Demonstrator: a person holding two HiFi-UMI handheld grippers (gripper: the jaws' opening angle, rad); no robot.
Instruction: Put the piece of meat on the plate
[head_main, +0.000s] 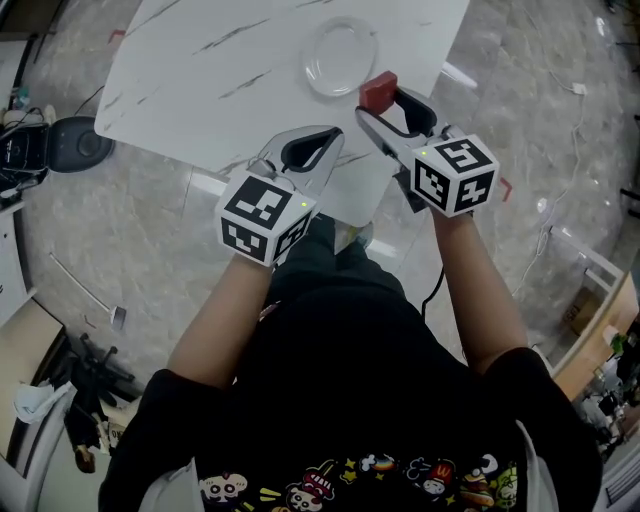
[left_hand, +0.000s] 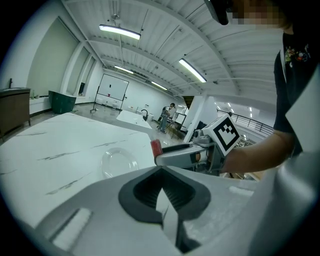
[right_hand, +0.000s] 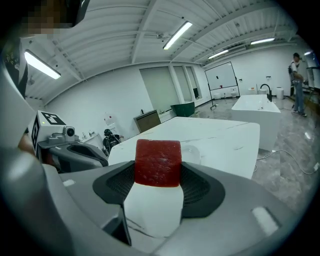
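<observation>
— Where is the piece of meat (head_main: 378, 89) sitting?
— The right gripper (head_main: 381, 102) is pinching it, a red cube, between its jaw tips. It is hanging over the white marble table (head_main: 200, 70), just near and right of the clear glass plate (head_main: 340, 56), not touching it.
— And the left gripper (head_main: 333, 134)?
— It is hovering by the table's near edge, its jaws closed together on nothing.
</observation>
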